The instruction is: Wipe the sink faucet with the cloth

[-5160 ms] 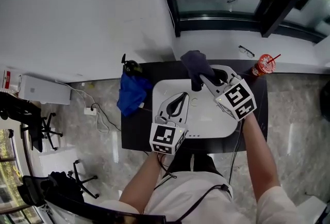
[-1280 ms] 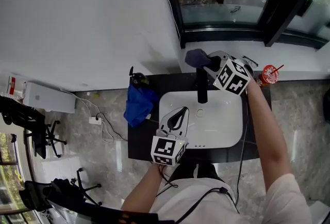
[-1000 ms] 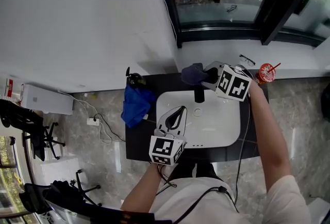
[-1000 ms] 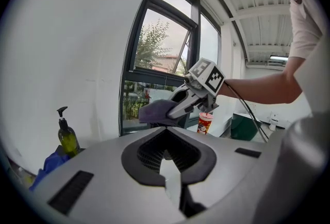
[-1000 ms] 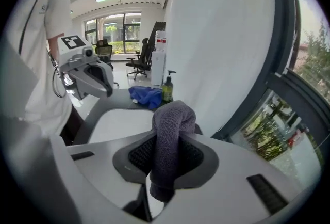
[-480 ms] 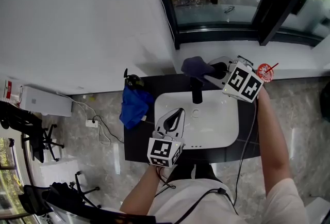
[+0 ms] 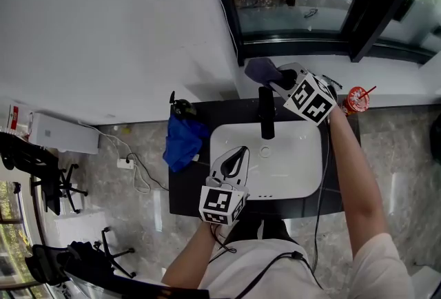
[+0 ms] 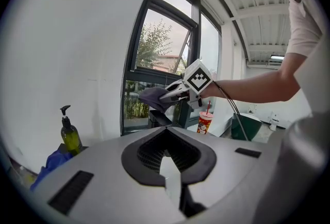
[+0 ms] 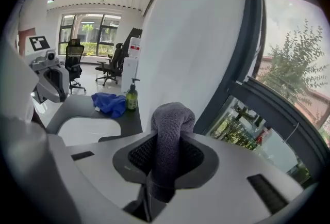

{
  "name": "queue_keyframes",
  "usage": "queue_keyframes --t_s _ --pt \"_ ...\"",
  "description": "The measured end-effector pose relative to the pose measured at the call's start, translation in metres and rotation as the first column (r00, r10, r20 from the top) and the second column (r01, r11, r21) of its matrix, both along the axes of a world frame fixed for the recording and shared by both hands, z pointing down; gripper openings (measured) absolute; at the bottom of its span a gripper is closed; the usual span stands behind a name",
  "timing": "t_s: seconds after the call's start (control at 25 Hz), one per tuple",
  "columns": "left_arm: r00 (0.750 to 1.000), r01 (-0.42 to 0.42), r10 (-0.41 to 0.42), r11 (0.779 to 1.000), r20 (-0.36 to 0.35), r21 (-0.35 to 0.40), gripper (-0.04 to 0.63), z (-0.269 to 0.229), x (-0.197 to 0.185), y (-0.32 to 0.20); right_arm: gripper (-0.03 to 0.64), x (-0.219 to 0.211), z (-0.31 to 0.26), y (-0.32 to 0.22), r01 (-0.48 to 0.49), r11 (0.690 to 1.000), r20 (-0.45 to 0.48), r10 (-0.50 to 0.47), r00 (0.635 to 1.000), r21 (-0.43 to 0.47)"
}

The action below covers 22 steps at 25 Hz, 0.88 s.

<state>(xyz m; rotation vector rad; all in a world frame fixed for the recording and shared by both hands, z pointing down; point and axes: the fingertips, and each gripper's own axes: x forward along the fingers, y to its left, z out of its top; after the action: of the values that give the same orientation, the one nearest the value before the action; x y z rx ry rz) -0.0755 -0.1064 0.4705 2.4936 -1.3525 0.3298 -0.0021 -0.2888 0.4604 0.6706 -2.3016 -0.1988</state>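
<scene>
Right gripper view shows the grey cloth (image 9: 167, 140) clenched between the right tongs (image 9: 160, 187), with a rounded bunch poking past their tips. It looks soft, light and limp, so a pinch on a thick fold like this one should hold, leaving the bunch free for wiping. From the head view it hangs just above the back of the black faucet (image 7: 266, 114), seemingly clear of it, over the white sink (image 7: 296, 170) set in the dark surface (image 7: 186, 184). The left tongs (image 7: 241, 151) hover near the sink's front rim, closed on nothing.
</scene>
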Motion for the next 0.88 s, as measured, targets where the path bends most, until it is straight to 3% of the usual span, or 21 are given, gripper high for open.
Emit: queue_keyframes --t_s 0.16,0.4,0.56,0.76,0.88 --pt "1.0 0.006 -0.006 1.0 -0.003 -0.001 -0.002 0.0 -0.002 0.0 0.078 -0.014 0.02 0.016 0.075 0.997 -0.059 -0.077 0.995 -0.036" --pt "1.0 0.005 -0.005 1.0 -0.002 -0.001 -0.002 0.0 -0.001 -0.001 0.078 -0.017 0.025 0.047 0.161 0.976 -0.029 -0.166 0.986 -0.148" --pt "1.0 -0.004 0.004 1.0 -0.007 0.002 -0.002 0.002 0.005 -0.002 0.078 -0.014 0.035 0.078 0.218 0.934 0.0 -0.227 0.974 -0.283" --pt "1.0 0.005 -0.005 1.0 -0.006 0.008 -0.002 -0.005 0.001 -0.001 0.078 -0.013 0.034 0.128 0.295 0.847 0.066 -0.297 0.952 -0.442" --pt "1.0 0.009 -0.009 1.0 -0.004 0.011 -0.002 -0.006 -0.002 -0.001 0.078 -0.01 0.024 0.135 0.308 0.85 0.112 -0.289 0.951 -0.428"
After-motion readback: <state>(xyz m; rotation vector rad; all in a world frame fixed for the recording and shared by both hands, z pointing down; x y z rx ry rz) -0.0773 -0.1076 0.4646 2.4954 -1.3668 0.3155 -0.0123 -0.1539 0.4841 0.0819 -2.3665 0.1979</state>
